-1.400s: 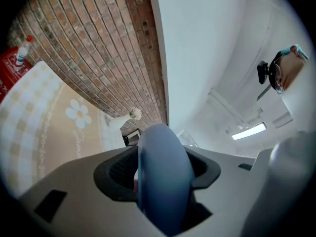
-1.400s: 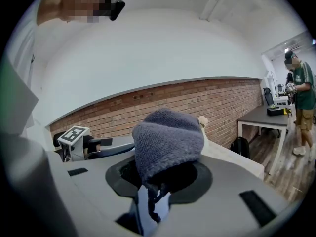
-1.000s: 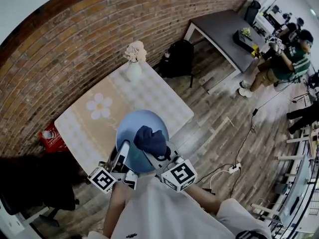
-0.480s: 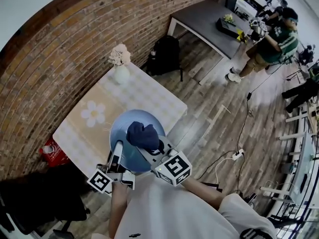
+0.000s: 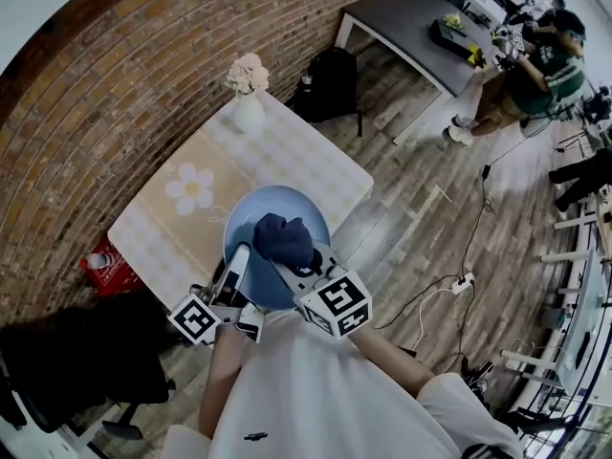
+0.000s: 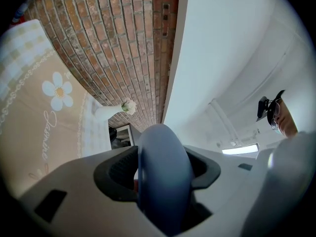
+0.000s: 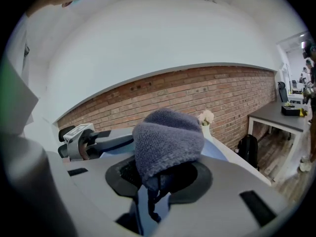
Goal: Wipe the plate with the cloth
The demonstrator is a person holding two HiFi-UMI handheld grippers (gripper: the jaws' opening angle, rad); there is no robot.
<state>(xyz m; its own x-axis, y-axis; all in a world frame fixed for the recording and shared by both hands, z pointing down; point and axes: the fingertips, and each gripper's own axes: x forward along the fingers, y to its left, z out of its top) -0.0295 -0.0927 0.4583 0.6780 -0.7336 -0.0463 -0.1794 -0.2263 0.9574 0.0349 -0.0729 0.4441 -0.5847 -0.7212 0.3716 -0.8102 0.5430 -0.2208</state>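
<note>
My left gripper (image 5: 237,268) has its jaws clenched on the rim of the blue plate (image 5: 287,204), at about 8 o'clock on the plate. My right gripper (image 5: 296,264) comes in from 5 o'clock, and its jaws grip the dark blue cloth (image 5: 280,239). The cloth bunches up over the middle of the plate. The plate is over the near edge of the worktop (image 5: 163,232). Farther off, at 12 o'clock, a white vase (image 5: 248,115) of flowers stands by the brick wall (image 5: 143,65).
</note>
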